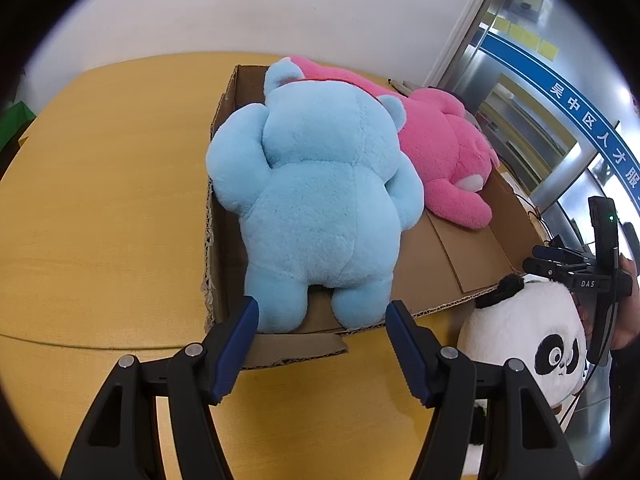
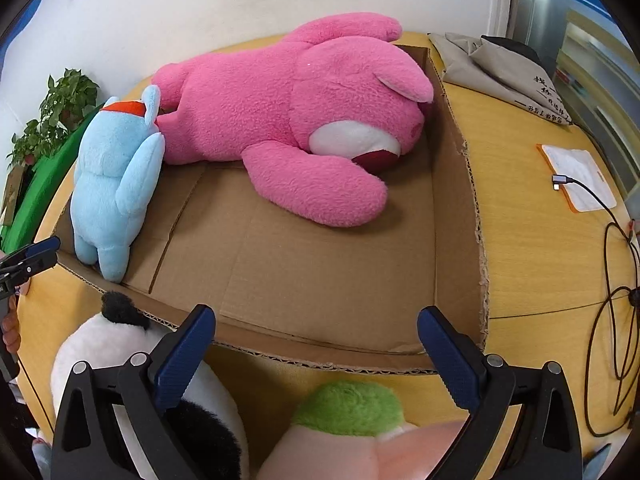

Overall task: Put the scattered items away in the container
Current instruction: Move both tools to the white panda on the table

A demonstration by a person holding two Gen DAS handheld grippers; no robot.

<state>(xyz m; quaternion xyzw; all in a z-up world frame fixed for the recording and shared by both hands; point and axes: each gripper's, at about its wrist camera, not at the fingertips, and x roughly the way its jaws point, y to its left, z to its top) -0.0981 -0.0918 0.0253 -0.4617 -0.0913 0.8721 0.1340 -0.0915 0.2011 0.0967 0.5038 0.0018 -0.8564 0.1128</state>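
1. Left gripper (image 1: 322,320) is spread wide with nothing in it, hovering right at the near edge of the cardboard box (image 1: 460,256), just by the blue bear's (image 1: 316,200) feet.
2. Blue bear sits in the box's left side, the pink bear (image 2: 304,120) lies along its far side.
3. Right gripper (image 2: 316,344) is spread wide too, empty, above the panda (image 2: 112,344) and a green-topped plush (image 2: 352,404), both on the table (image 2: 532,248) outside the box's near edge.
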